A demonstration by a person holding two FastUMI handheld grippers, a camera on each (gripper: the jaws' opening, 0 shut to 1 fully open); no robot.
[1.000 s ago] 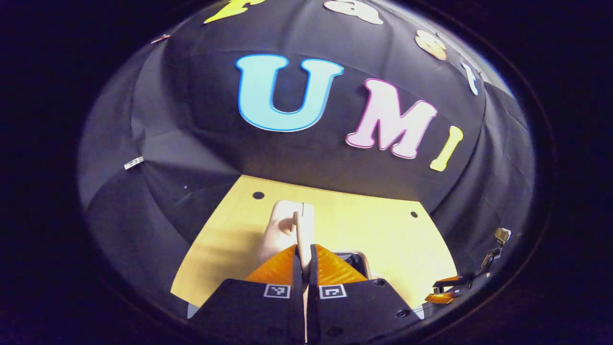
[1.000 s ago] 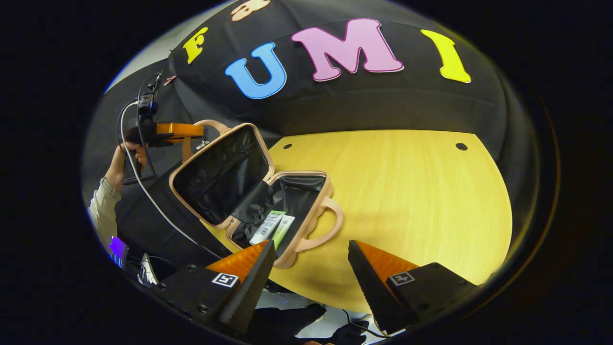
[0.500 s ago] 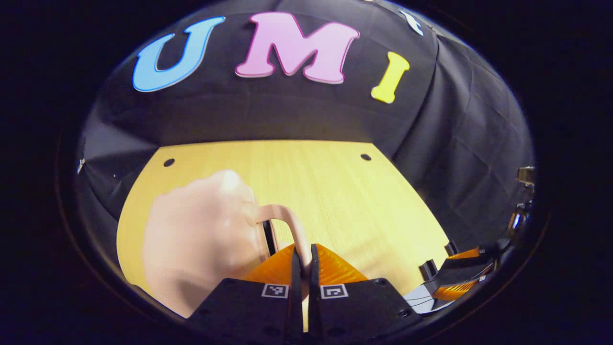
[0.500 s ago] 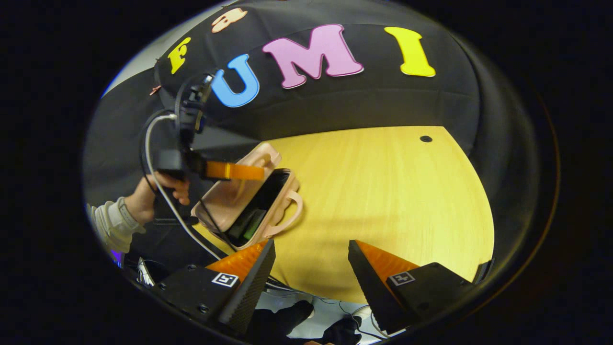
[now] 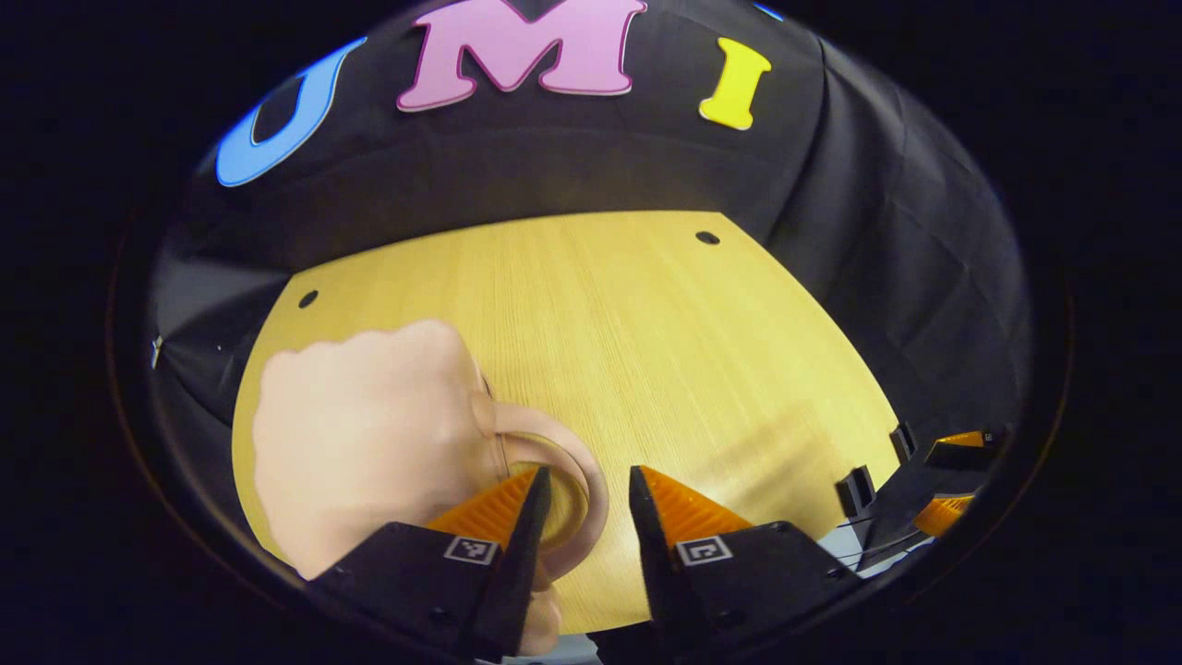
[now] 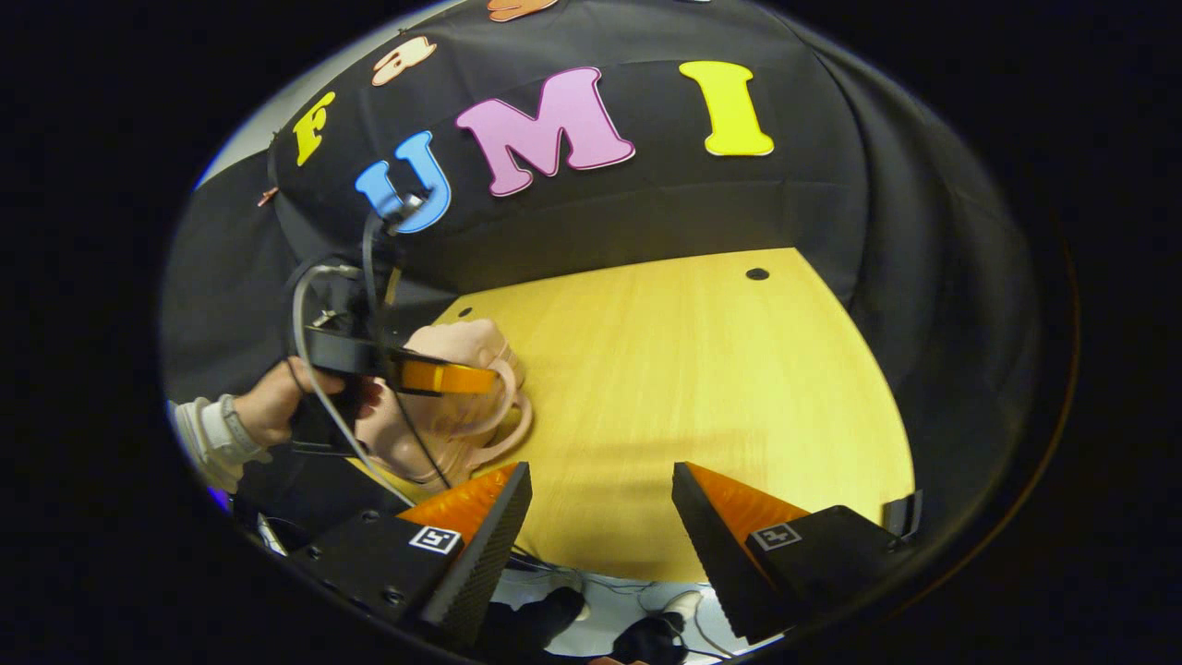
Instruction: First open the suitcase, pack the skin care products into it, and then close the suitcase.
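The pink suitcase [image 5: 369,425] lies shut on the yellow table [image 5: 646,323], at the left of the left gripper view. Its looped handles [image 5: 596,485] stick out toward me. My left gripper [image 5: 588,480] is open, with the handle loop lying between its orange fingers and against the left one. In the right gripper view the suitcase [image 6: 459,340] sits at the table's left edge, with the left gripper [image 6: 489,379] over its handles [image 6: 517,429]. My right gripper [image 6: 600,473] hangs open over the table's near edge, holding nothing. The skin care products are hidden inside the case.
A hand [image 6: 268,416] in a pale sleeve holds the left gripper, and a cable [image 6: 309,351] trails from it. The right gripper [image 5: 942,462] shows at the far right of the left gripper view. Cables lie on the floor [image 6: 609,600] below the table's edge.
The left gripper swung the lid down by its handle until the case shut, then opened and let go of the handle. The right gripper stayed open and drifted slightly.
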